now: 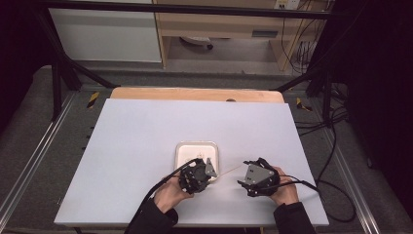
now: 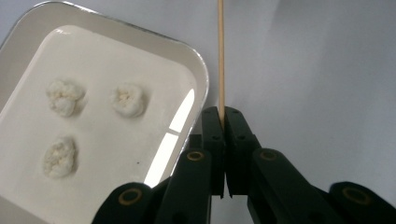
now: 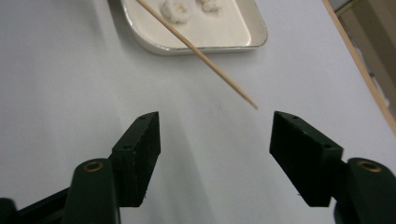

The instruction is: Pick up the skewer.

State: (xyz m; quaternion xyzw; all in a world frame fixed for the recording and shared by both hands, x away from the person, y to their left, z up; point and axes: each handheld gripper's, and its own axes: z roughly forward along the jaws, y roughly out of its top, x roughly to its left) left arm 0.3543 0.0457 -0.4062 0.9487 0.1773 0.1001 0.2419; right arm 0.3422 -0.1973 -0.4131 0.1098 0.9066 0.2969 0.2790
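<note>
White desk (image 1: 146, 146) under dim light, dark frame bars and grey floor around it, pale wooden cabinet at the far side.

Left gripper (image 1: 210, 171) near the middle of the desk, held in the left hand (image 1: 169, 195); jaws pressed together, clamped on the near end of a thin wooden skewer (image 2: 221, 56). Skewer running straight out from between the jaws in the left gripper view, above bare desk just right of the tray rim there. In the high view, same skewer stretching as a faint pale line from the left gripper rightward toward the right gripper.

Right gripper (image 1: 242, 173) just right of the left one, held in the right hand (image 1: 285, 191); jaws standing well apart, nothing between the pads. Free tip of the skewer (image 3: 196, 51) hanging ahead of the open jaws in the right gripper view, between them in line but short of the pads, touching neither.

Shallow white tray (image 1: 181, 148) just beyond the left gripper, flat on the desk. Three small white crumbly lumps (image 2: 127, 100) on its floor, spaced apart, two farther and one nearer in the left gripper view.

Black cables trailing from both grippers toward the near edge and off the right side of the desk.
</note>
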